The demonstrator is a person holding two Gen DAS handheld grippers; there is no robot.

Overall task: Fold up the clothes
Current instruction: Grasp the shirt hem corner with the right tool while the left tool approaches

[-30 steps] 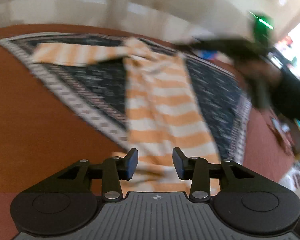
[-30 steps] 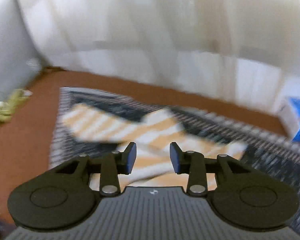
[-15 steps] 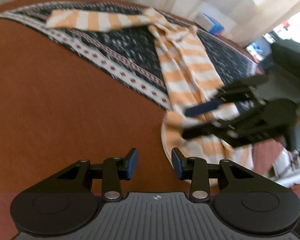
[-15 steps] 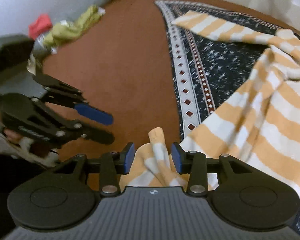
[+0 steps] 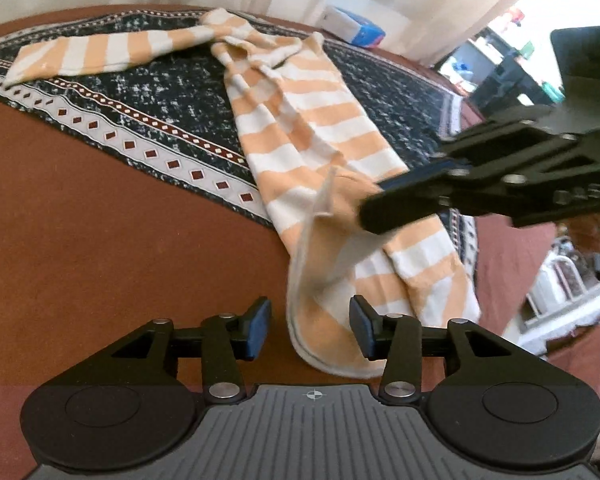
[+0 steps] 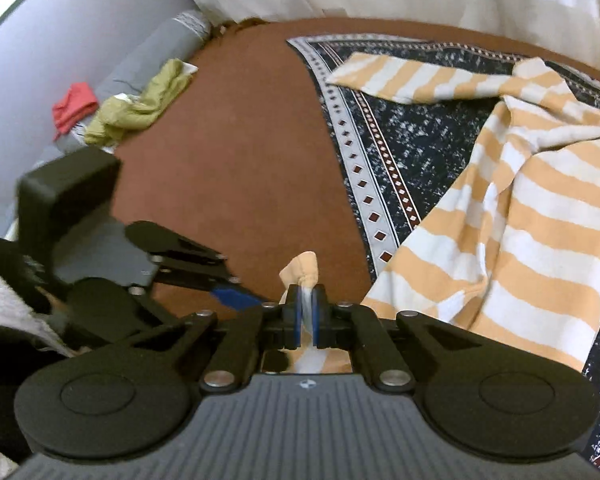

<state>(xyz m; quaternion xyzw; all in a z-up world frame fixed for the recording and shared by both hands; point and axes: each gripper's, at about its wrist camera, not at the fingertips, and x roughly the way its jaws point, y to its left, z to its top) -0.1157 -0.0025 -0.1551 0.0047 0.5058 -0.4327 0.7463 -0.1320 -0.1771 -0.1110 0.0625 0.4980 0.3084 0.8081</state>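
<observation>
Striped shirt point(image 5: 308, 120): sprawled across patterned rug point(image 5: 140, 92), hem spilling onto floor.
Right tool point(image 6: 307, 316): clamped on hem corner.
Left tool point(image 5: 308, 326): opening, hem edge between pads, unpinched.
Advice: pinch hem squarely, then lift both corners evenly.

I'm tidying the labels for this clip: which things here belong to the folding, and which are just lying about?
In the job:
- striped garment
- right tool, shut on its hem
- left tool, jaws opening, hem between them, not gripped
- patterned cloth under the garment

Lying about:
- green cloth
- red cloth
- blue-and-white pack
</observation>
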